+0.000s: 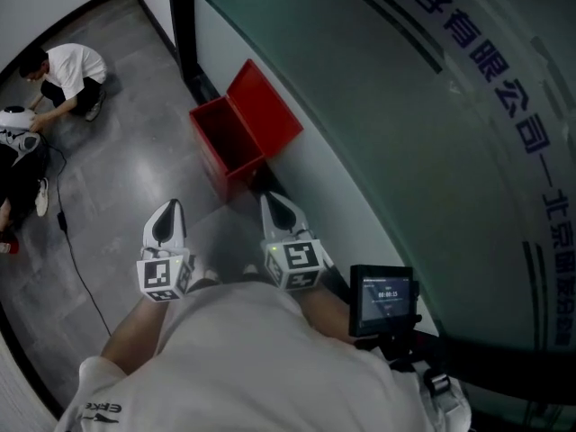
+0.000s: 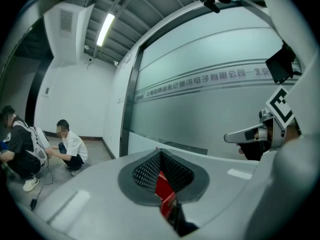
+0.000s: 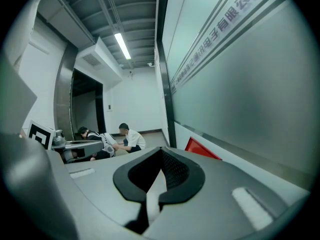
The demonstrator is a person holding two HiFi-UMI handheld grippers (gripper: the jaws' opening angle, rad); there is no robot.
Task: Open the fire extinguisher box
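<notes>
At the far left, a person in a white shirt (image 1: 67,75) is crouching on the grey floor (image 1: 117,178), and a second person (image 1: 18,151) is sitting just beside them at the picture's edge. A thin dark cable (image 1: 76,268) is trailing from them across the floor.

The left hand-held gripper (image 1: 169,211) is hovering over bare floor, pointing forward. It is clenched and is grasping nothing. In the left gripper view its mesh pads (image 2: 145,171) are meeting at the tips. A narrow slit below them is showing a strip of red, which seems to be the box beyond.

Ahead of both tools, the fire extinguisher box (image 1: 223,142) is standing on the floor against the base of the wall, apart from either tool. It is sitting open: its red lid (image 1: 270,106) is standing up and leaning back on the wall. The inside is lying in shadow, so its contents are not showing.

The right hand-held gripper (image 1: 275,207) is hovering near the box's nearer end, not touching it. It is likewise clenched on nothing, with only pale floor showing through its slit.

Farther right, a small dark monitor (image 1: 382,297) is glowing beside the person's right arm. The frosted glass wall (image 1: 405,106), with blue lettering, is filling the right side.
</notes>
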